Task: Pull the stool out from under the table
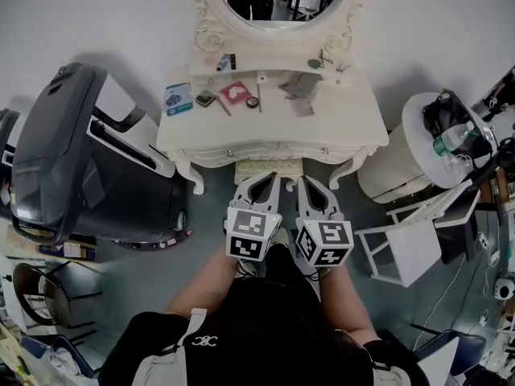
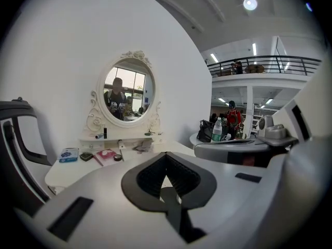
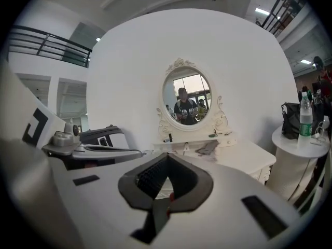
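The stool (image 1: 262, 168) shows only as a pale cushion edge tucked under the front of the white dressing table (image 1: 346, 131), between its curved legs. My left gripper (image 1: 271, 178) and right gripper (image 1: 303, 182) are held side by side just in front of that edge, tips pointing at it, neither touching it. Both are shut with nothing between the jaws. In the left gripper view the left gripper (image 2: 166, 154) points at the tabletop and the oval mirror (image 2: 128, 93). The right gripper (image 3: 167, 155) points at the same mirror (image 3: 186, 98).
A dark grey wheeled machine (image 1: 72, 159) stands close on the left of the table. A round white side table (image 1: 414, 151) with a bag and a bottle (image 1: 452, 141) is on the right, and a white frame (image 1: 406, 252) lies before it. Small items (image 1: 178, 98) litter the tabletop.
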